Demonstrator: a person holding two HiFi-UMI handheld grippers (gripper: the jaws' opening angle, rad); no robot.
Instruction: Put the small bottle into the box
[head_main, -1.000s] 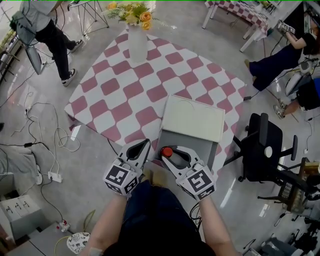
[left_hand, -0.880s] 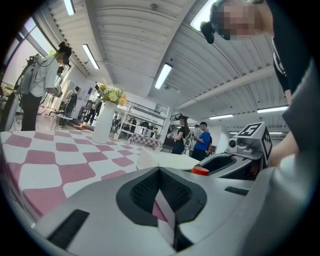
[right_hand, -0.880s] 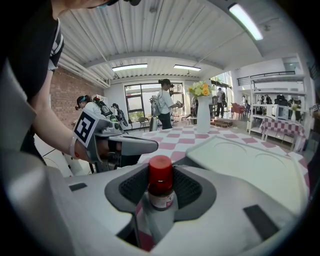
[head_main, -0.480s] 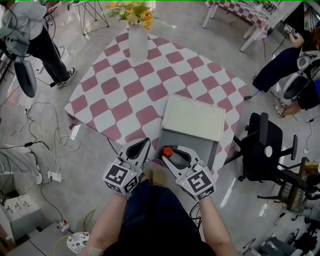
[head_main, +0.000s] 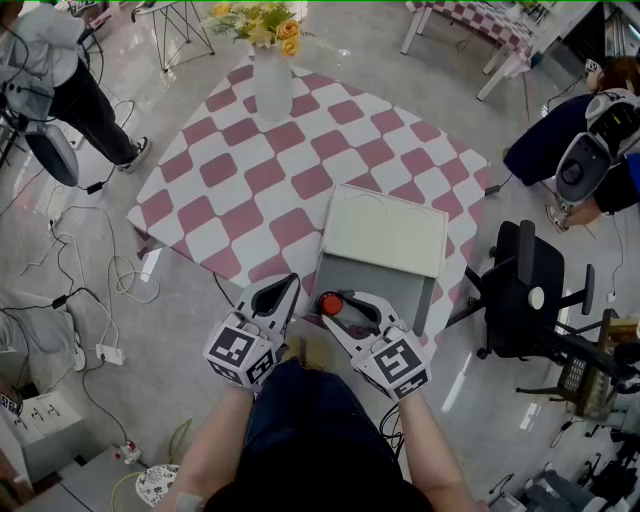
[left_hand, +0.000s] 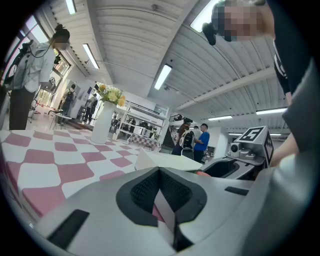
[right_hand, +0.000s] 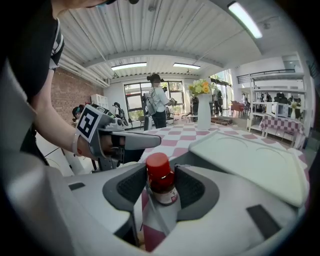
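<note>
- far left in the head view: a person (head_main: 55, 75) stands on the floor, with loose cables (head_main: 90, 270) lying nearer to me
- table (head_main: 240, 195) has a pink and white checked cloth. a white vase (head_main: 273, 88) with yellow and orange flowers (head_main: 262, 22) stands at its far corner, well apart from everything else
- left gripper (head_main: 286, 288) hangs at the near edge of the table, just left of the other one. its own view shows the jaws closed up to a thin slit with nothing in them, only the cloth showing through
- bottle (head_main: 331, 303) is small, with a red cap and a label lower down. it's between the right gripper's pads at the near left corner of the box, leaning a little. can't tell if it's past the rim or just beside it
- right gripper (head_main: 342, 306) has its jaws opening right now. the pads sit close on either side of the bottle, and they look more like they're bracketing it than squeezing it
- box (head_main: 415, 295) is grey and sits on the near right part of the table. its cream lid (head_main: 385, 230) is flipped open toward the far side
- a black chair (head_main: 525, 290) is on the floor right of the table, and another person (head_main: 545, 135) in dark clothes is further back on that side
</note>
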